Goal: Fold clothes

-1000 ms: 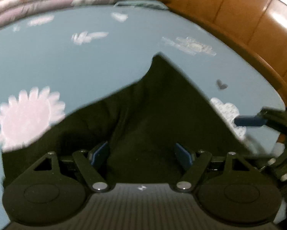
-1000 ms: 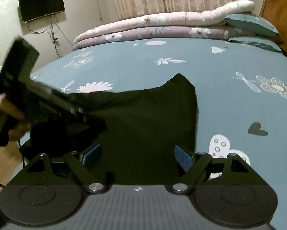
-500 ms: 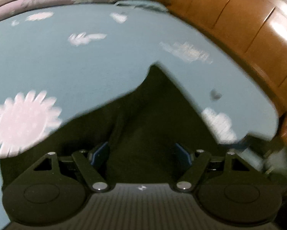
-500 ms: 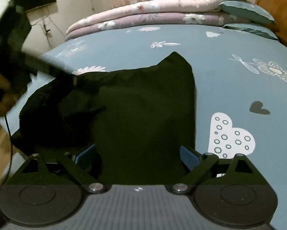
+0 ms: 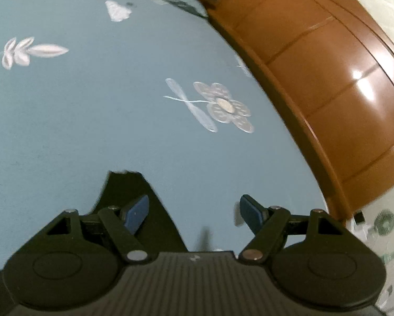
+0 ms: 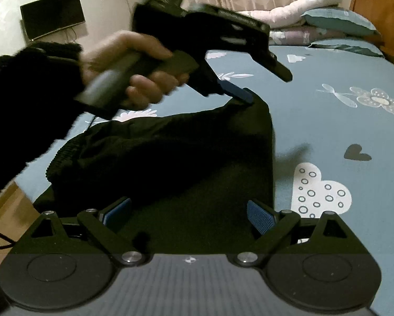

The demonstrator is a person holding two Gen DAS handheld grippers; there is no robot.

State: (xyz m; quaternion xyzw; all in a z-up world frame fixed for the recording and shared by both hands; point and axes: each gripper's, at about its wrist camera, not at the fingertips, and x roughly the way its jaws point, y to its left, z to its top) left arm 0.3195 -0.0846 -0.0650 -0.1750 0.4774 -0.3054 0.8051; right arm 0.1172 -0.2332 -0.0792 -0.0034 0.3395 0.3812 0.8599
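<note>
A black garment (image 6: pixel 183 158) lies spread on the blue flowered bedsheet (image 6: pixel 328 121), its far corner coming to a point. A person's hand (image 6: pixel 134 63) holds my left gripper (image 6: pixel 260 85) over that far corner, one blue pad (image 6: pixel 236 93) right at the tip. Seen from the left wrist, the left gripper (image 5: pixel 194 205) is open: its left pad (image 5: pixel 137 212) hangs above the garment's corner (image 5: pixel 118 192), its right pad above bare sheet. My right gripper (image 6: pixel 189 210) stands wide open over the garment's near edge, gripping nothing.
A wooden headboard (image 5: pixel 328 79) curves along the right side of the bed. Folded quilts (image 6: pixel 302 8) and a pillow (image 6: pixel 336 21) lie at the far end. A dark screen (image 6: pixel 52 15) hangs on the wall. The bed's left edge drops to the floor (image 6: pixel 10 210).
The left gripper has swung from the garment's left side over to its far corner, so most of the cloth has left its view. The right gripper's jaws have spread a little wider.
</note>
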